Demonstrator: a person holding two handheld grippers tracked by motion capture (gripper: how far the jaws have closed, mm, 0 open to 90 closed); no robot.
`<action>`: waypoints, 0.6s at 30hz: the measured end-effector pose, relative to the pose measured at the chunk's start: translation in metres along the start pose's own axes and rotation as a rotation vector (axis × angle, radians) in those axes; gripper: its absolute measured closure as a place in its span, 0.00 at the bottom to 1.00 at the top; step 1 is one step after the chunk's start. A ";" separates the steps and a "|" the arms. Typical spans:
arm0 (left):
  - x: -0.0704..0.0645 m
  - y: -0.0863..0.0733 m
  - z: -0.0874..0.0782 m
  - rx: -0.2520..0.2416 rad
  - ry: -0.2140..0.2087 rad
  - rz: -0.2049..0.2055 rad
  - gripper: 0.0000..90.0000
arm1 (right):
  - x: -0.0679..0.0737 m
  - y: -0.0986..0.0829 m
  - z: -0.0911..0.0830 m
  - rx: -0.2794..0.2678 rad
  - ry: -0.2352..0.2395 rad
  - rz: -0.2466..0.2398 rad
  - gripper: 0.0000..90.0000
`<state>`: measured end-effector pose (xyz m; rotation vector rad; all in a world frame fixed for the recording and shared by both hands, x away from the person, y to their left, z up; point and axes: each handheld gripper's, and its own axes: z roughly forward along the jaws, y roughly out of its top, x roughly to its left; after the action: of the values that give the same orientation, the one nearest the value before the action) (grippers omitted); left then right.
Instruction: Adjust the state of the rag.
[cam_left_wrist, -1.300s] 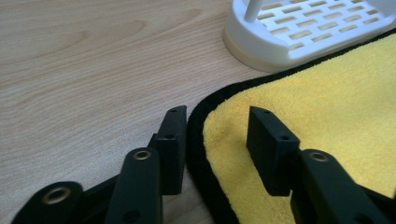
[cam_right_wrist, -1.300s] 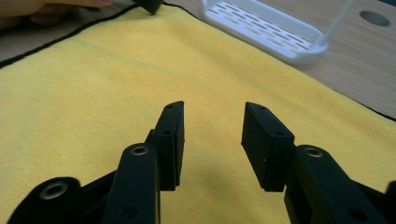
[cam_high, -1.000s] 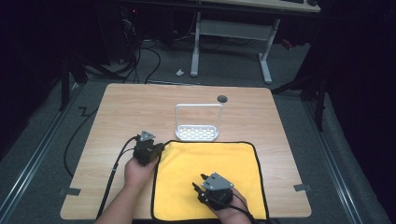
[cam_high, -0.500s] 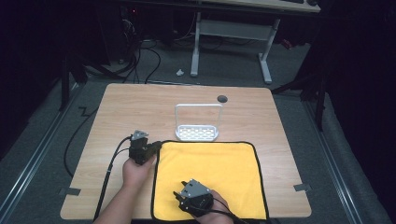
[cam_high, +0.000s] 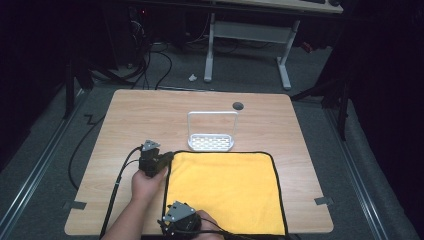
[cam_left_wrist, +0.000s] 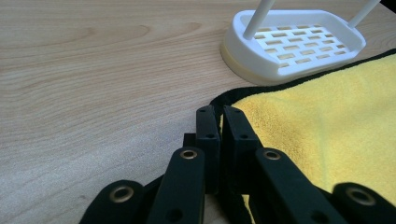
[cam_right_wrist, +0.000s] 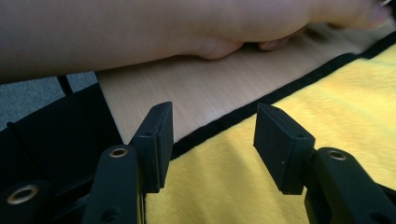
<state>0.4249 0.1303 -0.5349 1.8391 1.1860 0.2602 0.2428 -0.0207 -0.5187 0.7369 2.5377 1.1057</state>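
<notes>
The wooden table carries a yellow microfibre cloth with a black stitched hem, spread flat over the half of the top nearest the person, from about 3 o'clock round to 6 o'clock of the table's middle. Just past the cloth's far edge, at 12 o'clock from it and all but touching the hem, stands a white slotted soap dish with a tall wire hoop; farther on lies a dark cable port in the tabletop. The cloth looks light, limp and plush: it should drape and fold rather than hold any shape, drag a little on the wood, and be in no danger of breaking. The bound hem and the corners are likely the best places to take hold, since the stitching gives a firmer ridge that will not slip out as easily as the soft pile. The left gripper is at the cloth's far-left corner, its jaws drawn together with the black hem pinched between them. The right gripper hangs over the near-left corner, at 6 o'clock from the left one, its jaws spread apart above the left hem with nothing between them yet; the person's left forearm lies across the table beyond it.
</notes>
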 end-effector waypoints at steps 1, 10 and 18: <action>0.000 0.000 0.000 0.000 -0.001 0.000 0.95 | 0.001 -0.001 0.002 0.008 0.003 0.005 0.53; 0.001 0.000 0.000 0.003 -0.012 -0.006 0.95 | -0.001 -0.009 0.009 0.021 0.008 0.026 0.73; 0.002 0.000 0.000 0.004 -0.015 -0.015 0.95 | -0.007 -0.008 0.009 0.026 -0.013 0.006 0.92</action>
<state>0.4262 0.1321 -0.5353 1.8315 1.1901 0.2352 0.2498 -0.0238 -0.5303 0.7559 2.5453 1.0681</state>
